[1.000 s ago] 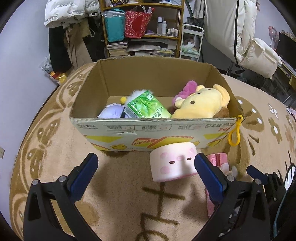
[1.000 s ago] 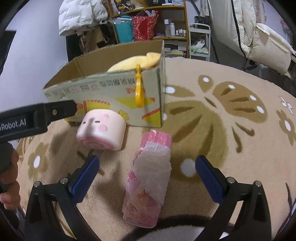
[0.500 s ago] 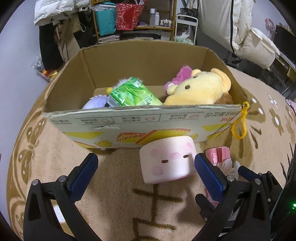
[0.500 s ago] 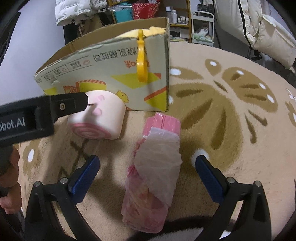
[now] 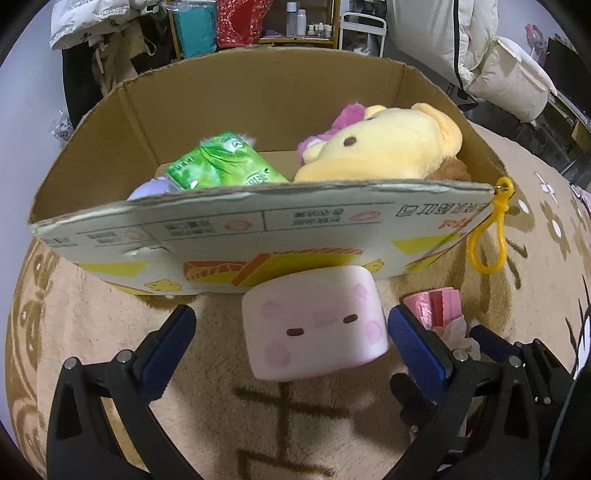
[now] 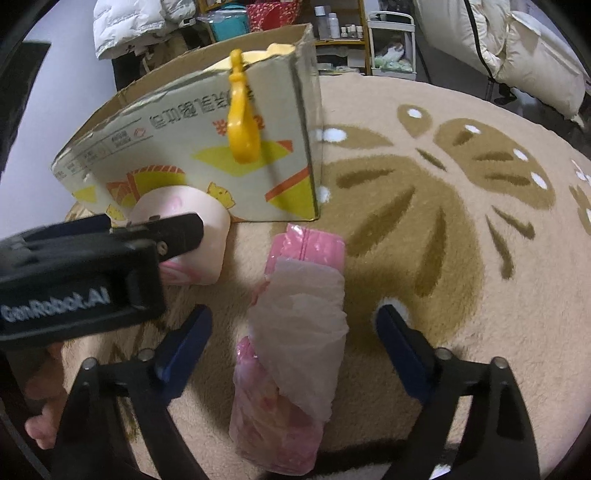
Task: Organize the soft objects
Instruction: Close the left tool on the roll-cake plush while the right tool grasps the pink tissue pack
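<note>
A pink-and-white roll-cake plush lies on the carpet against the cardboard box. My left gripper is open, its blue pads either side of the plush without touching it. A pink tissue pack with loose white tissue lies on the carpet between the fingers of my right gripper. Its jaws are closing and the pads stand clear of the pack. In the box lie a yellow bear plush, a green tissue pack and a pale purple plush.
A yellow plastic loop hangs from the box's front corner. The left gripper's body and a hand fill the left of the right wrist view. Shelves, a white jacket and bedding stand beyond the beige patterned carpet.
Both grippers have sunk toward the carpet and come closer to the box. The right gripper's fingers have drawn in around the pink tissue pack. The plush now sits between the left fingers.
</note>
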